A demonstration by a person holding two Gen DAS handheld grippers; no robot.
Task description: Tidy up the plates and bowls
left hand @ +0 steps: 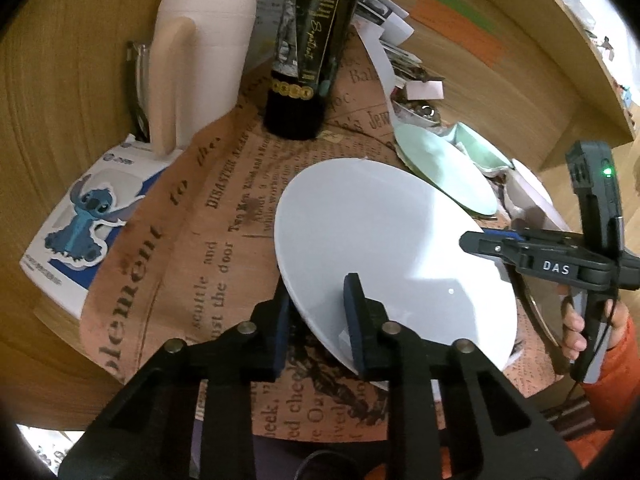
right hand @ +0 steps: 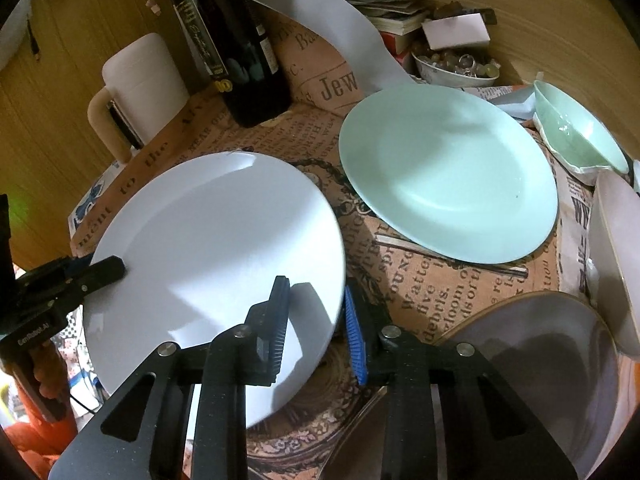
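- Slippage is the largest risk, I judge: the round, glossy white plate (right hand: 216, 248) is pinched only at its thin rim by both grippers. The left gripper (left hand: 320, 320) has one dark pad on the plate's top face and the other below its edge, and the right gripper (right hand: 316, 328) straddles the opposite rim the same way, its blue ribbed pad on the outer side. Both pairs of fingers look clamped on the plate, though how firmly cannot be read.
- Tilt is the next concern. The white plate sits slanted over the tan newspaper-print tablecloth (right hand: 420, 292); if one hand rose faster than the other, the smooth glaze could slide out of the shallower bite.
- Collision follows. The round pale-green plate (right hand: 448, 176) lies just beside the white one, and a brown-rimmed greyish plate (right hand: 552, 380) lies near the right gripper, so a careless swing could chip a rim.
- Toppling is possible too: the dark glass wine bottle (left hand: 308, 40) stands upright behind the white plate, beside the cream plastic mug (left hand: 204, 60).
- Crowding at the far right is a smaller matter: the pale-green bowl (right hand: 580, 136) and a white bowl (right hand: 616, 256) leave little free cloth for setting anything down.
- Appearance of the white plate: plain, shallow, unmarked and empty, with a bright sheen and the grippers' shadows across it. It is near the front middle of the cloth, between the two grippers.
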